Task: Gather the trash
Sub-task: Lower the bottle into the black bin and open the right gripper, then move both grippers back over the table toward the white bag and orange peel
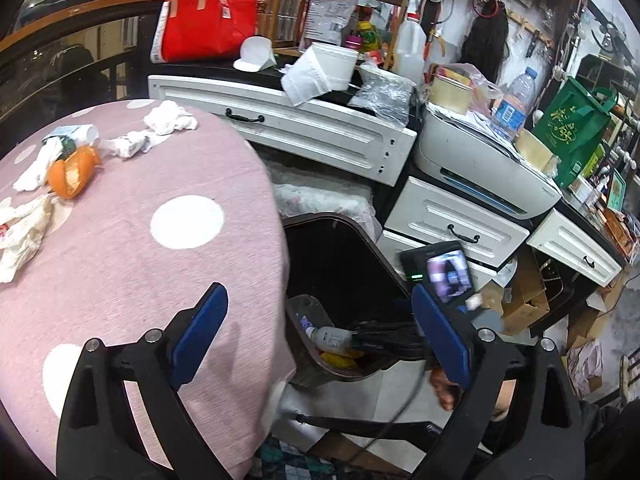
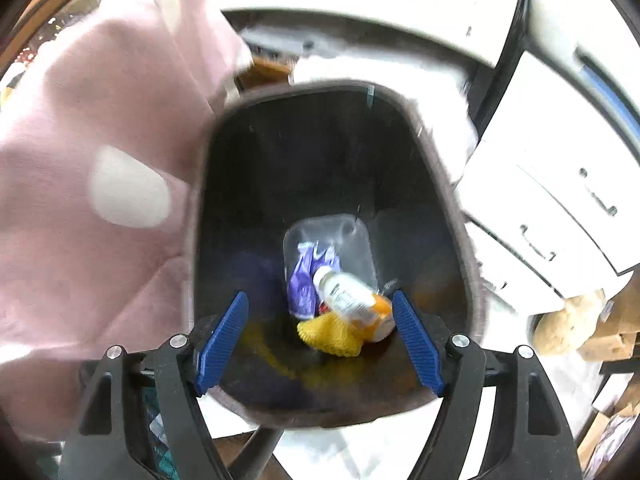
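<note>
A dark bin (image 2: 440,168) stands on the floor beside the pink dotted tablecloth (image 2: 100,120). My right gripper (image 2: 320,300) hangs open over the bin's mouth, nothing between its blue pads. Below it lie a white bottle (image 2: 348,296), a yellow net (image 2: 332,334), a purple wrapper (image 2: 302,284) and a clear tub (image 2: 332,232). In the left wrist view my left gripper (image 1: 318,300) is open and empty at the table's edge above the bin (image 1: 372,248). On the table (image 1: 160,280) lie orange peel (image 1: 72,174), crumpled tissues (image 1: 170,118) and a white wrapper (image 1: 20,236).
White drawers (image 1: 320,128) and a printer (image 1: 480,160) crowd close behind the bin. A red bag (image 1: 208,20), a green bag (image 1: 572,132) and a water bottle (image 1: 514,100) stand on the cluttered counter. Cardboard boxes (image 1: 524,300) lie on the floor at right.
</note>
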Tool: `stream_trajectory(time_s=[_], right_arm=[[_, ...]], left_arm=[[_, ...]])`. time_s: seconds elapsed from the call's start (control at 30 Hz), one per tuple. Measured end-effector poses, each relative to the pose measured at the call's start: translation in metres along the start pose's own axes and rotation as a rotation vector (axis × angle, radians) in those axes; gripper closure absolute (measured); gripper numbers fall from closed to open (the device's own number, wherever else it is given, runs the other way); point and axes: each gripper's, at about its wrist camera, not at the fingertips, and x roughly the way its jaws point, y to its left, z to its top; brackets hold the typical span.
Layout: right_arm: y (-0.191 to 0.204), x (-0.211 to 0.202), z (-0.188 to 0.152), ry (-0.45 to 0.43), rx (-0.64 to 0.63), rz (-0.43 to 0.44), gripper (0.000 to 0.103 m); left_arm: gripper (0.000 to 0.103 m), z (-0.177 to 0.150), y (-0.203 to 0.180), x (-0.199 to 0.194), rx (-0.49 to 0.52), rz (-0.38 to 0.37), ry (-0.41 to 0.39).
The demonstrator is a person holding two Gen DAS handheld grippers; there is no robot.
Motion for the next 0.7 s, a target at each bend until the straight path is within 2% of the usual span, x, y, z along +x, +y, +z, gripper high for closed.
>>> stream_trajectory(time_s=[0.27, 0.4, 0.53, 0.7], right_arm=[[0.020, -0.078, 0.010, -0.237, -0.039, 0.011, 0.023], [0.032, -0.107, 0.015, -0.332, -0.049, 0.053, 0.021], [0.052, -0.128, 0.022, -0.390, -0.085, 0.096, 0.016], [0.080, -0.142, 0.033, -0.418, -0.134, 0.150, 0.012]], left_arm=[[0.011, -0.008, 0.027, -0.027, -0.015, 0.057, -0.035], [0.011, -0.013, 0.049, -0.040, -0.034, 0.109, -0.045], [0.011, -0.019, 0.074, -0.051, -0.047, 0.172, -0.047], [0.011, -0.030, 0.114, -0.064, -0.085, 0.259, -0.038]])
